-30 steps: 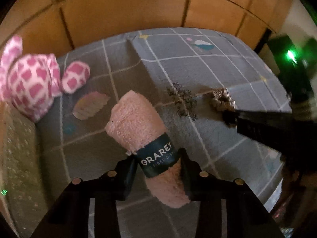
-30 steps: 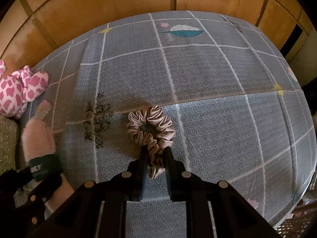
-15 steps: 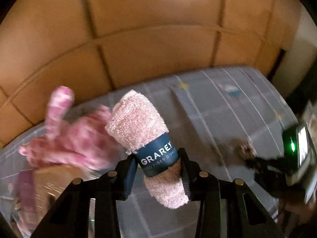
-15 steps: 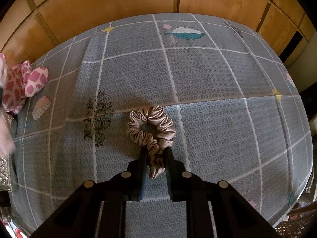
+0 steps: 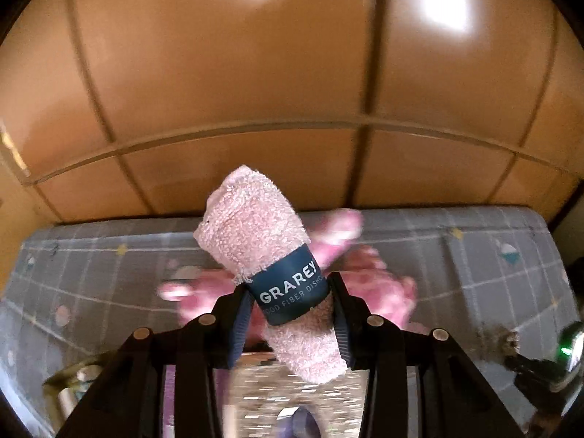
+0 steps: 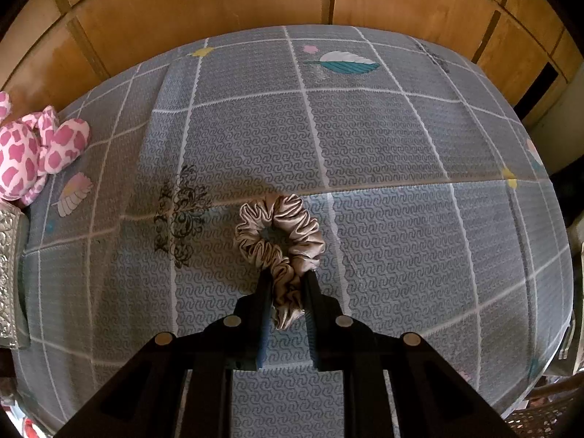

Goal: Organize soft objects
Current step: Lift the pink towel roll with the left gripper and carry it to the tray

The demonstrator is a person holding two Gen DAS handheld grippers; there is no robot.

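My left gripper (image 5: 288, 292) is shut on a rolled pink towel (image 5: 262, 241) with a dark blue paper band, held up in the air above a glittery silver box (image 5: 292, 387). Behind the towel lies a blurred pink spotted plush toy (image 5: 376, 284); it also shows in the right wrist view (image 6: 33, 153). My right gripper (image 6: 286, 277) is shut on a beige satin scrunchie (image 6: 281, 233) that rests on the grey checked bedsheet (image 6: 383, 138).
A wooden panelled wall (image 6: 219, 3) runs behind the bed. The edge of the silver box (image 6: 9, 273) sits at the bed's left side in the right wrist view. The right gripper and scrunchie show at the left wrist view's right edge (image 5: 511, 343).
My left gripper has lifted the towel off the sheet and swung it left, over the plush toy and the silver box. The right gripper has stayed still on the scrunchie.
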